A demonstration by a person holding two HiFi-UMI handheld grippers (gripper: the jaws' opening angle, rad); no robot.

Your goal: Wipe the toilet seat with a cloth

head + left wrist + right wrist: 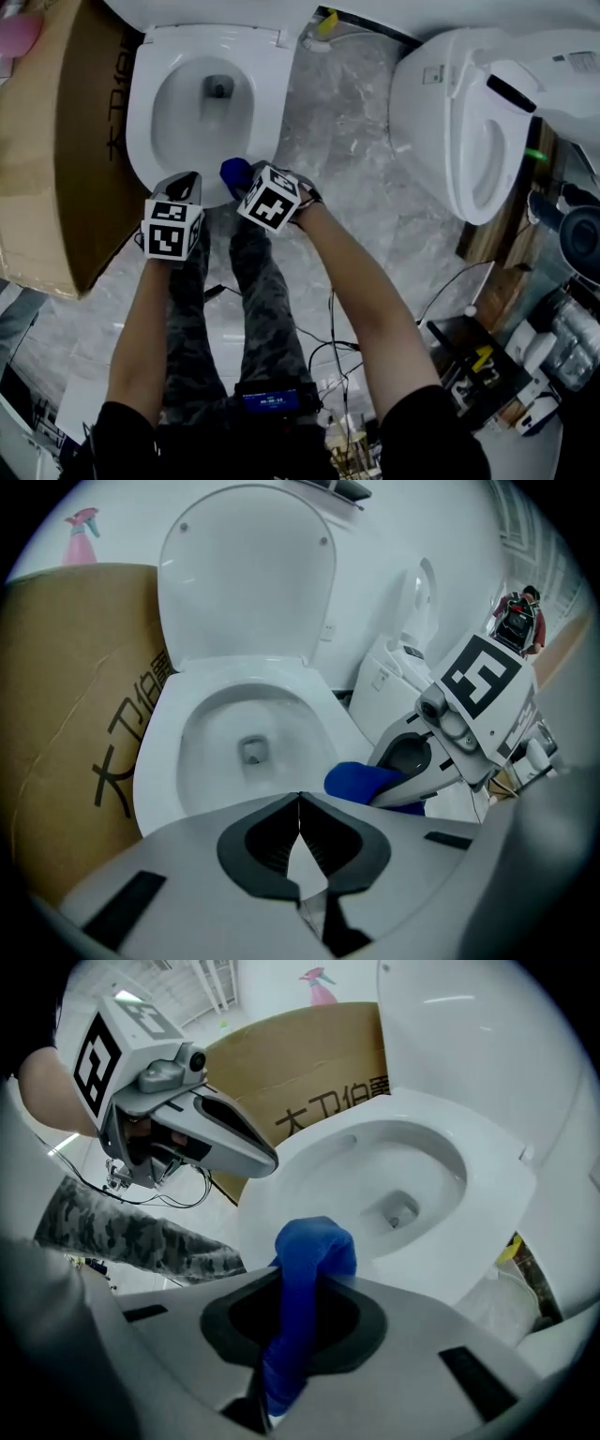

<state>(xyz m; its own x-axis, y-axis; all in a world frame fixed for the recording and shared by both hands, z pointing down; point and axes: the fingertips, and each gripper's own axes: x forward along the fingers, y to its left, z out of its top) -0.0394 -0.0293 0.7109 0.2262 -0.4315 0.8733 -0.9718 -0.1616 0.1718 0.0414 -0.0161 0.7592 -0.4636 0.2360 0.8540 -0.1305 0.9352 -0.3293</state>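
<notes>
A white toilet with its lid up stands at the upper left of the head view; its seat (145, 112) is down around the bowl. My right gripper (246, 180) hovers at the seat's front rim, shut on a blue cloth (234, 172) that bulges out past its tips. From the right gripper view, that cloth (314, 1241) runs between the jaws of the right gripper (298, 1288), above the seat (309, 1162). My left gripper (187, 181) is just left of it, over the front rim, shut and empty. Its closed tips (300, 803) point at the seat (164, 752), with the cloth (361, 780) to their right.
A big cardboard box (56, 141) stands against the toilet's left side, a pink spray bottle (19, 33) behind it. A second toilet (478, 112) lies to the right across marble floor. Cables (319, 337) and gear crowd the lower right. The person's camouflage-trousered legs (262, 281) stand before the bowl.
</notes>
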